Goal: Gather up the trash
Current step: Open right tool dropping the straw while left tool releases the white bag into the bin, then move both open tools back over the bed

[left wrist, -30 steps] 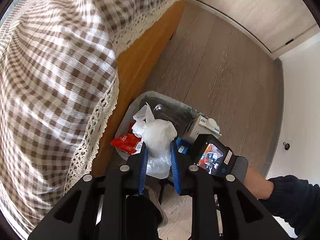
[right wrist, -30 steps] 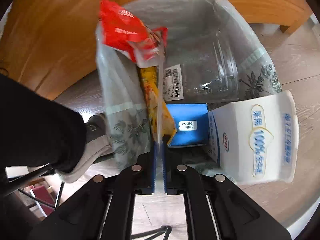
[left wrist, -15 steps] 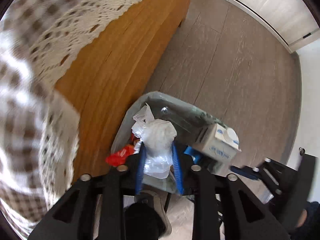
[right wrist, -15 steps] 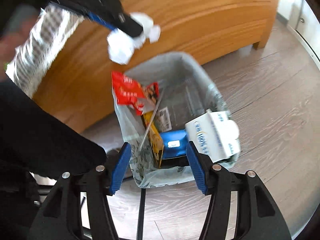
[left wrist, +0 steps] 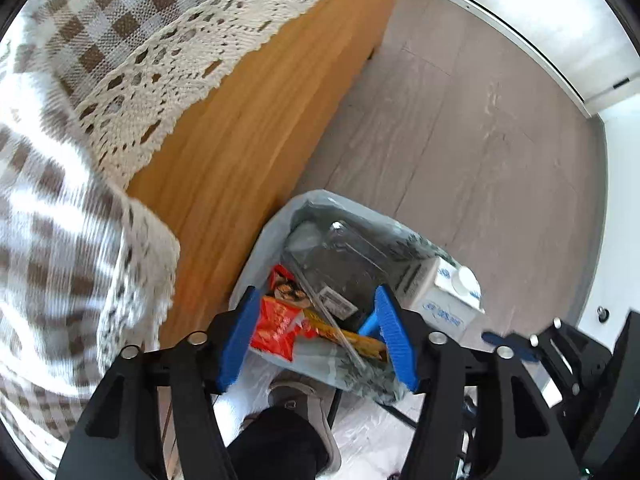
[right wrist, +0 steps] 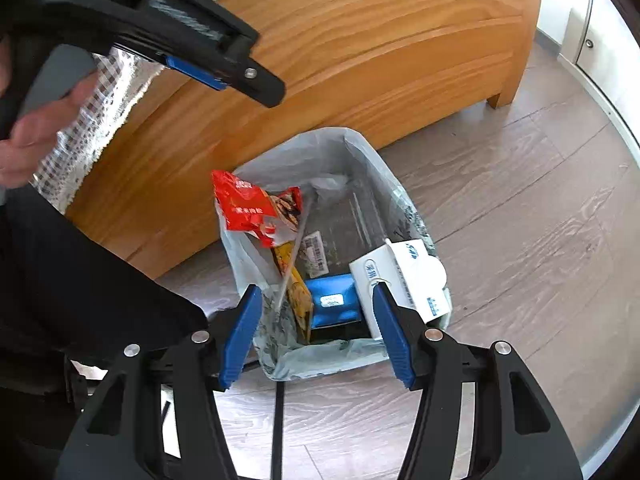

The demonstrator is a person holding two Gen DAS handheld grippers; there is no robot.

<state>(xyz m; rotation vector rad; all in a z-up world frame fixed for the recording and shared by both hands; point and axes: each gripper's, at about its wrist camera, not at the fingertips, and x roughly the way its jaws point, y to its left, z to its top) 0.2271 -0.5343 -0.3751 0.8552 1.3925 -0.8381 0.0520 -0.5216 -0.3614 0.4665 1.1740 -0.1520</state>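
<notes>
A small bin lined with a grey patterned bag (left wrist: 276, 224) (right wrist: 360, 148) stands on the floor against a wooden table. In it lie a red snack wrapper (left wrist: 276, 324) (right wrist: 244, 208), a yellow wrapper (right wrist: 296, 284), a blue pack (right wrist: 332, 304), a clear plastic tray (left wrist: 344, 252) and a white milk carton (left wrist: 448, 296) (right wrist: 404, 276). My left gripper (left wrist: 316, 336) is open and empty above the bin. My right gripper (right wrist: 316, 332) is open and empty above the bin's near edge. The left gripper also shows in the right wrist view (right wrist: 224, 64), at the upper left.
The wooden table side (left wrist: 248, 132) (right wrist: 360, 48) rises just behind the bin, with a checked lace-edged cloth (left wrist: 120, 52) hanging over it. Grey wood floor (left wrist: 480, 140) (right wrist: 520, 240) spreads to the right. My shoe (left wrist: 296, 400) is beside the bin.
My left gripper has opened and the white crumpled plastic bag it held is gone from it. My right gripper has opened, let go of the straw, and pulled back from the bin.
</notes>
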